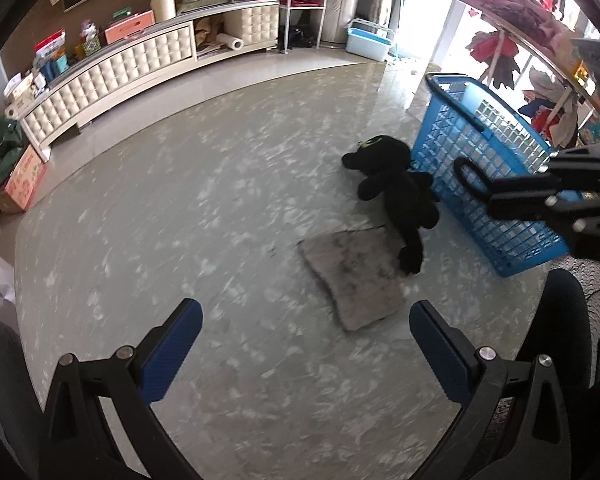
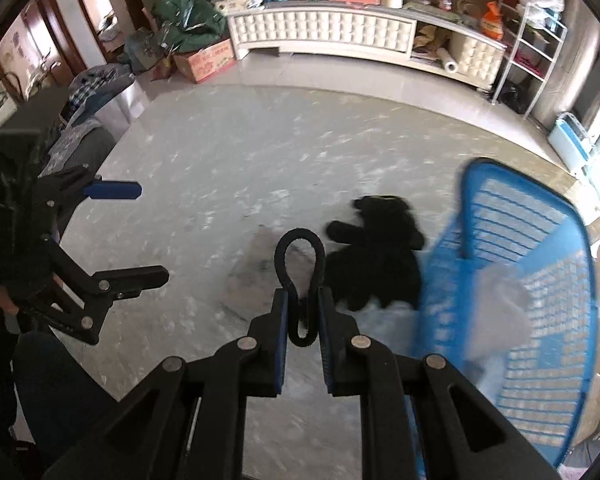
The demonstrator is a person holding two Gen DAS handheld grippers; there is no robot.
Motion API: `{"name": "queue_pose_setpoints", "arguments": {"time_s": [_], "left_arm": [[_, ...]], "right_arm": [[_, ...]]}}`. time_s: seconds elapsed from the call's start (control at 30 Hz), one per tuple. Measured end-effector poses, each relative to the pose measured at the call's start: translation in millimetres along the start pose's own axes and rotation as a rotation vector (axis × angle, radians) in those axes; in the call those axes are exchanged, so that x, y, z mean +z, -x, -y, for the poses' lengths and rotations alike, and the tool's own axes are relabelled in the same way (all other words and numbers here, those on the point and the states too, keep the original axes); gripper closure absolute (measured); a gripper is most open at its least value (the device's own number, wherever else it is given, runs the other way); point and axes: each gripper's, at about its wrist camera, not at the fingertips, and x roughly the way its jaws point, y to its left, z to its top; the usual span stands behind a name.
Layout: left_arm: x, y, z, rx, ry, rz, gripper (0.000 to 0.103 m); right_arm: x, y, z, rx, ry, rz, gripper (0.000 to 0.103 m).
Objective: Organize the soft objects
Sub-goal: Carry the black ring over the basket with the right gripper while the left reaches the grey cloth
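Fingers of right gripper [image 2: 302,312] pinching black handle loop [image 2: 299,256] — left gripper [image 1: 306,344] fingers spread wide, empty.

My tool's pads [image 1: 172,354] are blue; the plush [image 1: 404,188] black, the basket [image 1: 500,200] blue lattice, the cushion [image 1: 352,276] grey, the floor [image 1: 180,200] mottled grey.

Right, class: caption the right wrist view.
Right gripper pinches a black loop handle above the black plush toy and blue basket.
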Motion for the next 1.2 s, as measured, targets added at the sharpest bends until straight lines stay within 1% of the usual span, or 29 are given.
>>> {"name": "queue_pose_setpoints", "arguments": {"time_s": [0.03,0.17,0.3,0.43,0.57,0.73,0.93,1.07,1.17,1.2], "left_arm": [[2,-1,2,-0.001,-0.004,-0.003,0.000],[8,-13,11,-0.007,-0.020,-0.020,0.000],[9,-30,14,-0.010,-0.030,-0.051,0.000],[9,-49,15,-0.012,-0.037,-0.087,0.000],[7,-64,14,-0.012,-0.037,-0.103,0.000],[3,-83,11,0.003,-0.034,-0.122,0.000],[-2,-102,2,-0.003,-0.011,-0.153,0.000],[-1,-110,0,-0.019,-0.009,-0.162,0.006],[0,-116,2,-0.007,-0.028,-0.168,0.009],[1,-117,3,-0.013,-0.030,-0.168,0.011]], "right_arm": [[-2,3,1,-0.006,-0.005,0.005,0.090],[-10,24,28,-0.039,-0.035,0.025,0.090],[-17,30,51,-0.078,-0.074,0.029,0.090],[-26,27,66,-0.105,-0.095,0.004,0.090],[-30,23,81,-0.115,-0.117,-0.014,0.090],[-32,23,89,-0.117,-0.141,-0.030,0.090],[-33,11,101,-0.123,-0.155,-0.067,0.090],[-35,6,110,-0.135,-0.173,-0.081,0.090],[-35,4,112,-0.136,-0.178,-0.086,0.090],[-35,5,111,-0.136,-0.178,-0.086,0.090]]}}
